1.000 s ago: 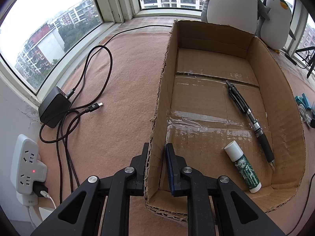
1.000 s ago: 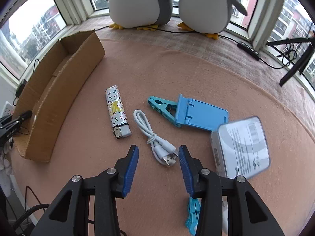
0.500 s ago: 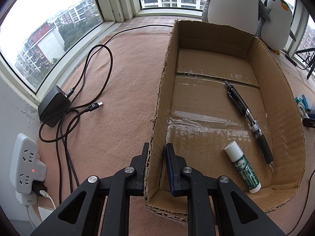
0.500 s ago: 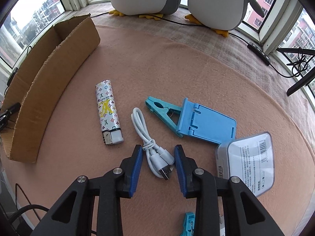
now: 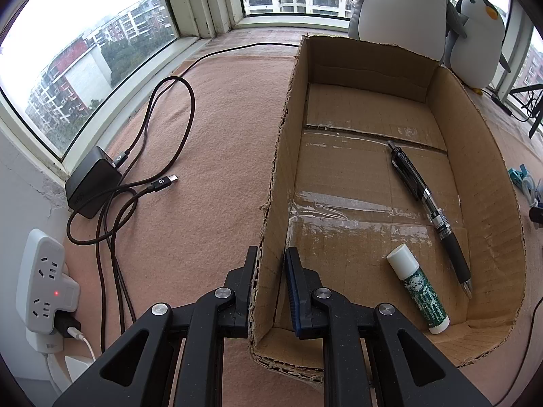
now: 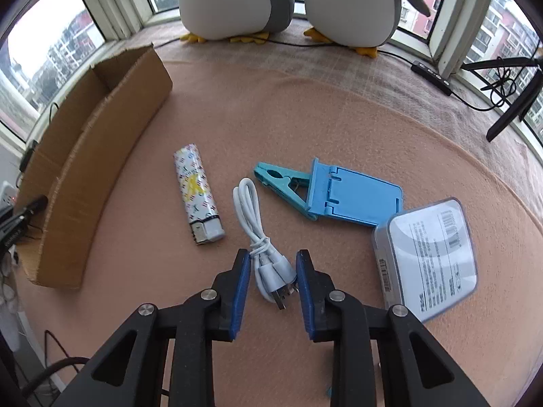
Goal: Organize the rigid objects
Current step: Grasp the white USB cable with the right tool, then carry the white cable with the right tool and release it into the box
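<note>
The left gripper [image 5: 269,283] straddles the near left wall of the cardboard box [image 5: 278,176], one finger outside and the blue-padded finger inside. The fingers sit close on either side of the wall; the outer one touches the torn edge, while a thin gap shows beside the inner pad, so a firm pinch cannot be confirmed. Inside the box a black pen [image 5: 428,207] lies diagonally along the right side, and a glue stick [image 5: 418,288] with a white cap and green label lies just beside the pen's tip, near the front corner.

The right gripper [image 6: 273,286] hovers low over the pink-covered bench [image 6: 305,108] with its fingers spread, and the plug end of a bundled white USB cable [image 6: 259,237] lies between the blue pads, touching neither as far as can be seen. Just left of the cable lies a patterned lighter [image 6: 198,192]. To the right, a teal clothes peg [image 6: 281,183] touches a blue folding phone stand [image 6: 356,196], and a clear-lidded plastic case [image 6: 427,254] lies near the stand's corner. The box stands well to the left in this view.

Two plush penguins [image 6: 237,0] sit by the window. Left of the box lie a black charger [image 5: 93,183] with looped cables and a white power strip [image 5: 42,281].
</note>
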Motion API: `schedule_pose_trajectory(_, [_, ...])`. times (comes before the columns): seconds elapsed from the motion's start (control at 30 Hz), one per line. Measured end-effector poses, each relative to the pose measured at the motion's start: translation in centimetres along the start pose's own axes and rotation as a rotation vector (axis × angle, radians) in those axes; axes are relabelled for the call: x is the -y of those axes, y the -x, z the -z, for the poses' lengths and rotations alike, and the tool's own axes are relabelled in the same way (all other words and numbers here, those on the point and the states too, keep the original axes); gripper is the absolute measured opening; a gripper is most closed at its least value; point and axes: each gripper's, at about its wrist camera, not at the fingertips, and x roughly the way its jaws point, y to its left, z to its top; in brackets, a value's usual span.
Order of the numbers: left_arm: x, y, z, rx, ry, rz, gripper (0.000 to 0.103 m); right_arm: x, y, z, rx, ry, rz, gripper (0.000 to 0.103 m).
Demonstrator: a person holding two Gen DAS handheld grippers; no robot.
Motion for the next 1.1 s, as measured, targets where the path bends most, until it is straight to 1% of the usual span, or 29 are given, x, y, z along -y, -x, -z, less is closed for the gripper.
schedule_pose_trajectory(0.13, [0.0, 0.0, 0.0, 0.000, 0.000, 0.000, 0.016, -1.1, 1.7, -0.1, 0.038, -0.001, -0.039, 0.025])
schedule_pose_trajectory(0.23, [0.0, 0.0, 0.0, 0.000, 0.000, 0.000, 0.016, -2.9, 3.1, -0.4, 0.068, 0.016, -0.069, 0.025])
schedule_pose_trajectory(0.5, [0.2, -0.1, 0.0, 0.001, -0.003, -0.002, 0.016, -9.0, 5.3, -2.1, 0.131, 0.085, -0.148, 0.025])
schedule_pose_trajectory(0.67, [0.2, -0.1, 0.0, 0.000, -0.003, -0.003, 0.016, -12.7, 5.5, -3.2, 0.146, 0.132, -0.178, 0.025])
schedule_pose_trajectory(0.87, [0.2, 0.0, -0.1, 0.001, -0.001, -0.001, 0.016, -16.3, 4.7, -4.4, 0.141, 0.175, -0.199, 0.025])
schedule_pose_trajectory(1.1, [0.2, 0.0, -0.2, 0.003, -0.003, -0.001, 0.016, -18.3, 3.7, -5.2, 0.130, 0.199, -0.202, 0.025])
